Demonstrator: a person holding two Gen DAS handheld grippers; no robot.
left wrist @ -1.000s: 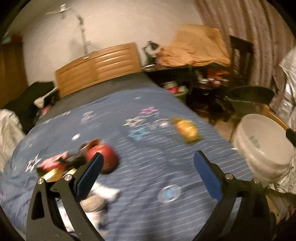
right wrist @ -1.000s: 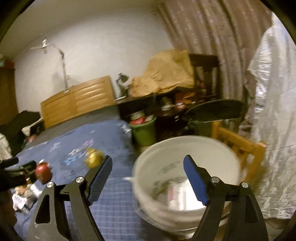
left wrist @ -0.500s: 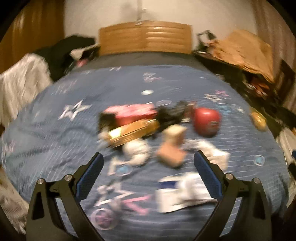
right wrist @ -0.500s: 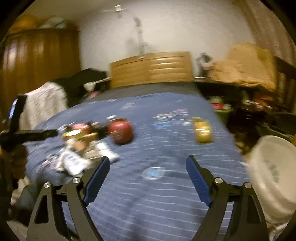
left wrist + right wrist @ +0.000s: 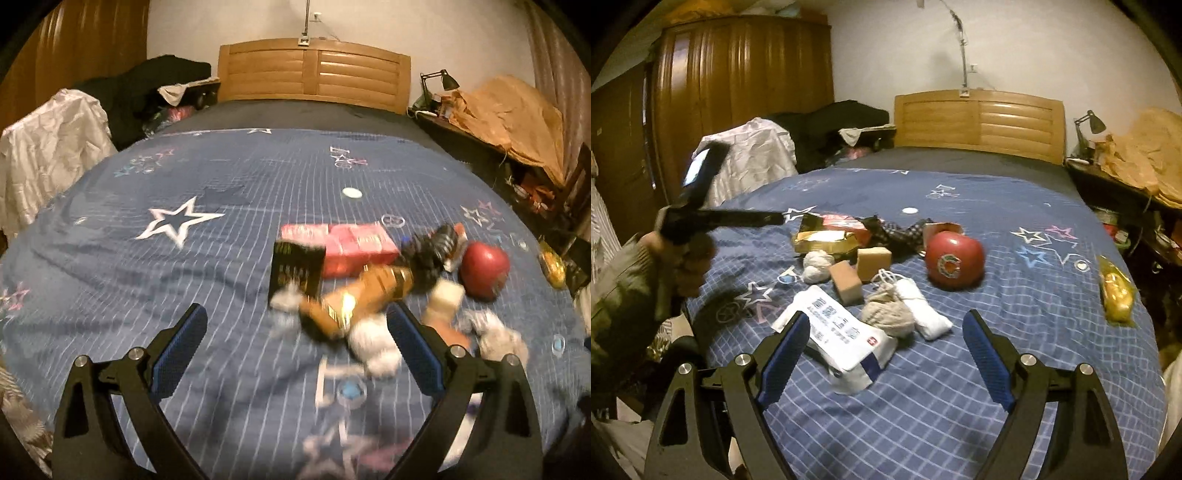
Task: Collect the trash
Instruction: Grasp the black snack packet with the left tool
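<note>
A heap of trash lies on the blue star-patterned bed cover [image 5: 960,387]. It holds a white printed packet [image 5: 846,332], a beige wad [image 5: 886,314], a white roll [image 5: 923,310], two tan blocks [image 5: 873,258], a gold wrapper [image 5: 823,240] and a red apple-shaped ball [image 5: 955,260]. My right gripper [image 5: 884,332] is open just short of the packet and wad, touching nothing. My left gripper [image 5: 295,332] is open too, low over the cover; the gold wrapper [image 5: 362,295] and a white wad [image 5: 373,347] lie by its right finger. A black box [image 5: 295,269] and a pink box [image 5: 343,247] sit beyond.
A yellow wrapper [image 5: 1115,291] lies alone near the bed's right edge. The hand holding the left gripper [image 5: 683,251] reaches in from the left. A wooden headboard [image 5: 979,125], a wardrobe [image 5: 738,92], heaped clothes [image 5: 757,158] and a cluttered desk [image 5: 1126,177] surround the bed.
Both views swung left, away from the white bucket, which is now out of sight, and onto the trash heap. Both grippers came closer to the heap and stayed open.
</note>
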